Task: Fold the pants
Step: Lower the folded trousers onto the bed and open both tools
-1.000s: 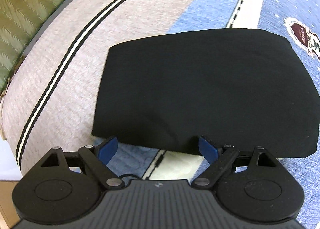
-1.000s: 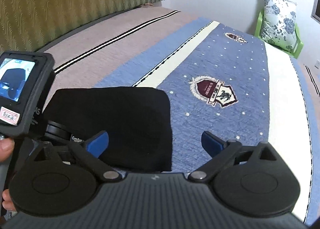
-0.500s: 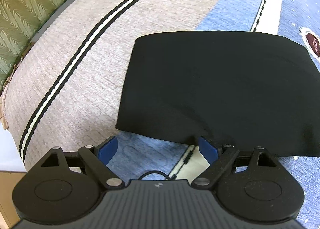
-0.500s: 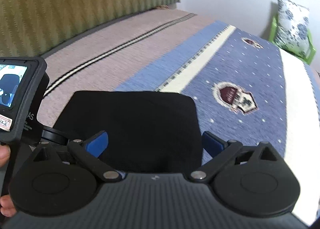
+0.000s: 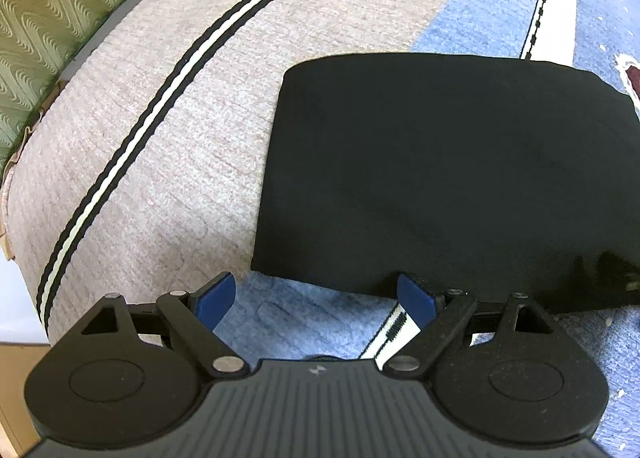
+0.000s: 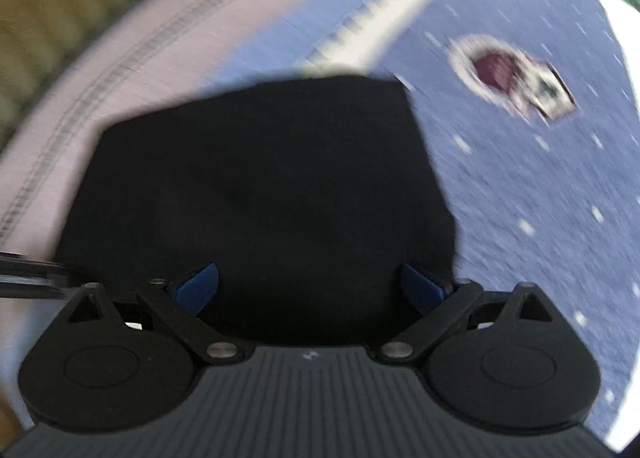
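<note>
Both claws wide, empty: left claw (image 5: pixel 316 300) at near edge of folded black pants (image 5: pixel 452 170); right claw (image 6: pixel 310 288) over pants on bed (image 5: pixel 168 146).

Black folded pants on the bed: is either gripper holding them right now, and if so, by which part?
Nothing is held. The left gripper and right gripper are open at the near edge of the pants.

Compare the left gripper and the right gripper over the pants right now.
The left gripper frames bare blue bedspread just short of the black pants; the right gripper sits over the pants themselves. The left view is sharp; the right is blurred. Both stand open, holding nothing.
</note>
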